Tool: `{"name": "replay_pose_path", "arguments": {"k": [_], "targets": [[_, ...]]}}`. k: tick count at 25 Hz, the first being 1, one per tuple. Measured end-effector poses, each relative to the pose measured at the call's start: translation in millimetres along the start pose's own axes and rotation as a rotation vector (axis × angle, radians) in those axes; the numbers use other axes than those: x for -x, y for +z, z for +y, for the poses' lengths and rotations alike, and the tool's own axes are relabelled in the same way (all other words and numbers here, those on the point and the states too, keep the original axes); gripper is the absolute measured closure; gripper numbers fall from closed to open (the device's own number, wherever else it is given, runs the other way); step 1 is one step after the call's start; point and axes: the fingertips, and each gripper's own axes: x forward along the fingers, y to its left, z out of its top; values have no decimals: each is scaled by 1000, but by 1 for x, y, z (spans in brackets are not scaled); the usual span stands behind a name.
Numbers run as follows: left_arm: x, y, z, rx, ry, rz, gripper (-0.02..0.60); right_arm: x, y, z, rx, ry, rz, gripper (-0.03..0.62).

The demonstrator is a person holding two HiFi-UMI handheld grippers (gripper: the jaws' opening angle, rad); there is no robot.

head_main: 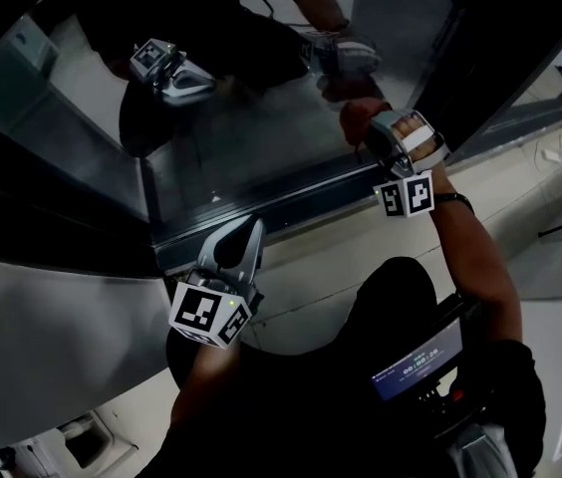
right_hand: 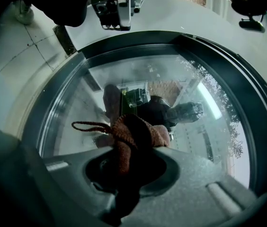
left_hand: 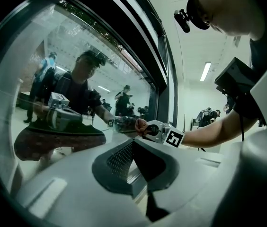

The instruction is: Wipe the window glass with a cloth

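I have open window glass across the pane's middle and left edge. My right gripper, clamped on the cloth, sits near the dark frame upright, which blocks rightward travel. The bottom rail lies just ahead of my left gripper.

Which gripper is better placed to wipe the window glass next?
Right. The right gripper is shut on the brown cloth, which is up against the window glass; the left gripper is shut, empty, down by the window frame.
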Motion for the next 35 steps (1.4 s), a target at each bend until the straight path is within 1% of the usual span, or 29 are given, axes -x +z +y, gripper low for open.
{"name": "replay_pose_path", "arguments": {"k": [4, 6, 9, 12, 17, 19, 20, 22, 24, 27, 30, 33, 35], "targets": [[3, -3, 0, 6, 14, -9, 565, 1, -4, 7, 4, 27, 12, 559], [5, -5, -1, 16, 24, -8, 565, 0, -6, 14, -24, 58, 24, 559], [7, 0, 3, 24, 37, 6, 565, -6, -10, 26, -88, 134, 68, 559], [13, 25, 0, 26, 50, 26, 565, -7, -10, 26, -129, 227, 106, 559], [32, 74, -19, 11, 50, 60, 565, 6, 0, 19, -135, 373, 143, 559], [43, 96, -28, 19, 54, 78, 565, 17, 11, 10, -177, 422, 159, 559], [49, 107, -31, 24, 58, 85, 565, 23, 18, 0, -219, 442, 167, 559], [63, 132, -36, 36, 74, 94, 565, 36, 38, -27, -362, 477, 179, 559], [77, 163, -41, 59, 97, 102, 565, 51, 62, -65, -584, 509, 196, 559], [107, 211, -54, 84, 116, 106, 565, 84, 106, -134, -935, 547, 209, 557], [141, 267, -73, 106, 125, 117, 565, 130, 156, -208, -1214, 571, 202, 557], [169, 329, -93, 119, 116, 115, 565, 175, 201, -285, -1493, 556, 181, 557], [182, 367, -108, 113, 97, 104, 565, 202, 227, -335, -1628, 523, 142, 557]]}}
